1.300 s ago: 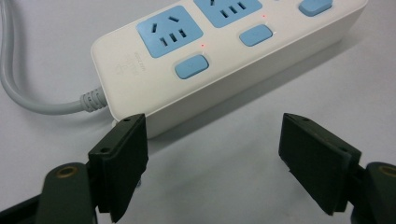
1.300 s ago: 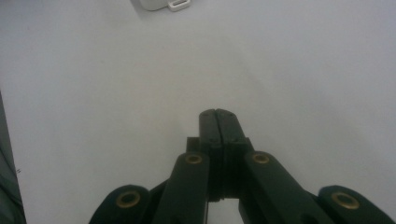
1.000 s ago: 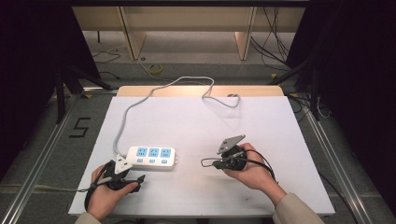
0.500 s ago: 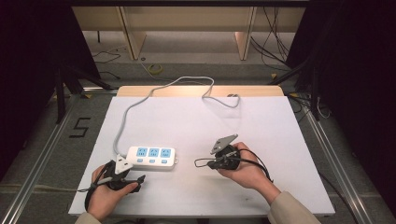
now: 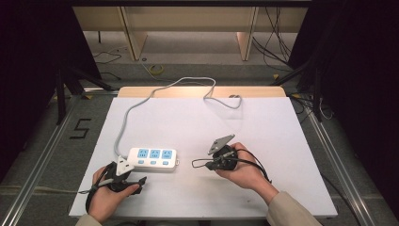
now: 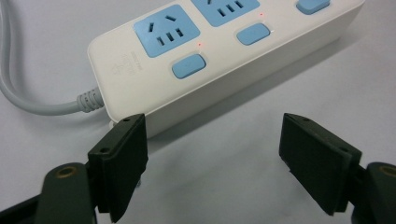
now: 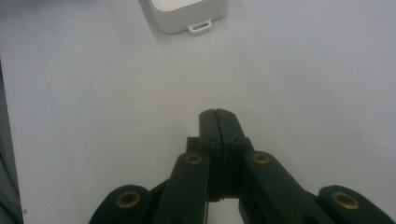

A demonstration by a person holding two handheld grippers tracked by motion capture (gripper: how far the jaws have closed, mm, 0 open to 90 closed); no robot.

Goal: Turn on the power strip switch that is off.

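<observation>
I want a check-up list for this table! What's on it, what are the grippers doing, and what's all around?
Surface: white table top, wooden strip along the far edge.
Job's things: white power strip with three blue sockets and blue buttons, lying flat near the left side.
Clutter: nothing seen.
Grippers: left gripper open, one jaw close by the strip's cord end; right gripper shut and empty, pointing at the strip's other end.
Cables: grey cord runs from the strip to the far edge; a black cable trails from each gripper.
Surroundings: grey floor with a number five marked, loose wires, wooden furniture legs.
</observation>
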